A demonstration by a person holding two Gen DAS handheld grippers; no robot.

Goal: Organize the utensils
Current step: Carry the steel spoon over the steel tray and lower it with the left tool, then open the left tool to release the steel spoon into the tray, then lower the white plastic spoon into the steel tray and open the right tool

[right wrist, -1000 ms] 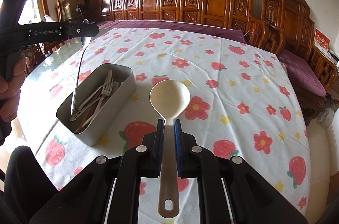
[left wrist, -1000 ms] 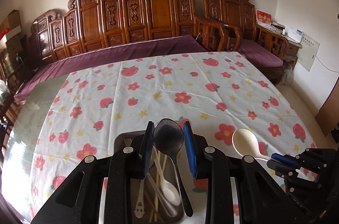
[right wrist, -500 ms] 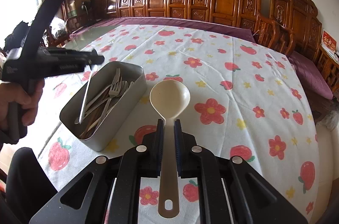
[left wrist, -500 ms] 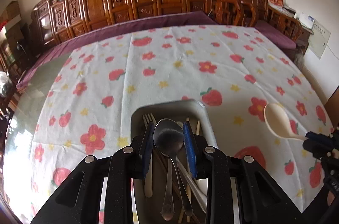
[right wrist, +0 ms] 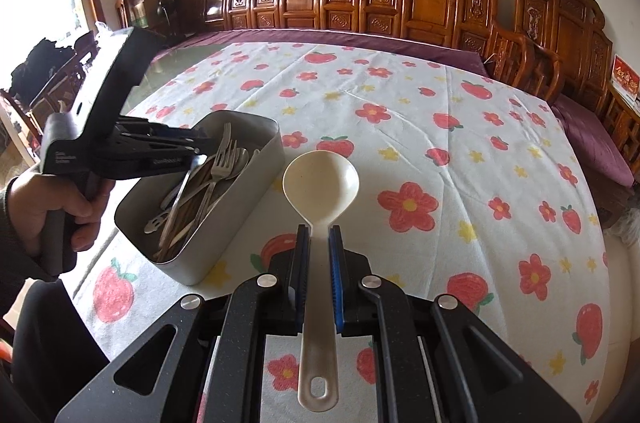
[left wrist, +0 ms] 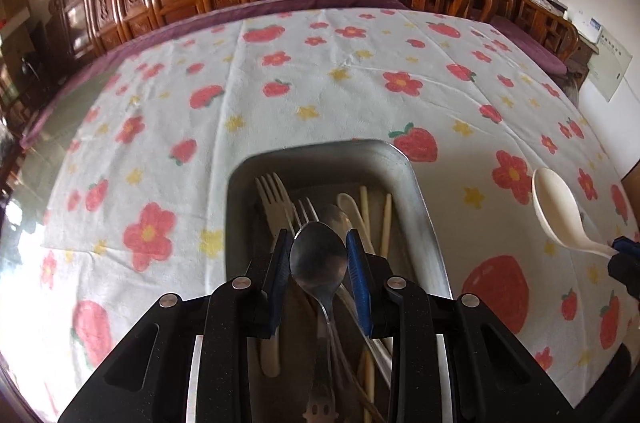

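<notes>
Over on the left, a hand (right wrist: 60,207) is holding the left gripper (left wrist: 319,255) above the metal tin (left wrist: 420,207), its jaws clamped on the bowl of a steel spoon (left wrist: 318,263) whose handle is hanging among the forks and chopsticks inside. To the right, the right gripper (right wrist: 319,251) is hovering over the flowered tablecloth (right wrist: 420,127), jaws pressing together on the handle of a cream ladle (right wrist: 320,183), near the tin

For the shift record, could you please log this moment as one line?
left claw: shut on metal spoon, over tray | right claw: shut on cream ladle, beside tray | step: spoon going in
</notes>
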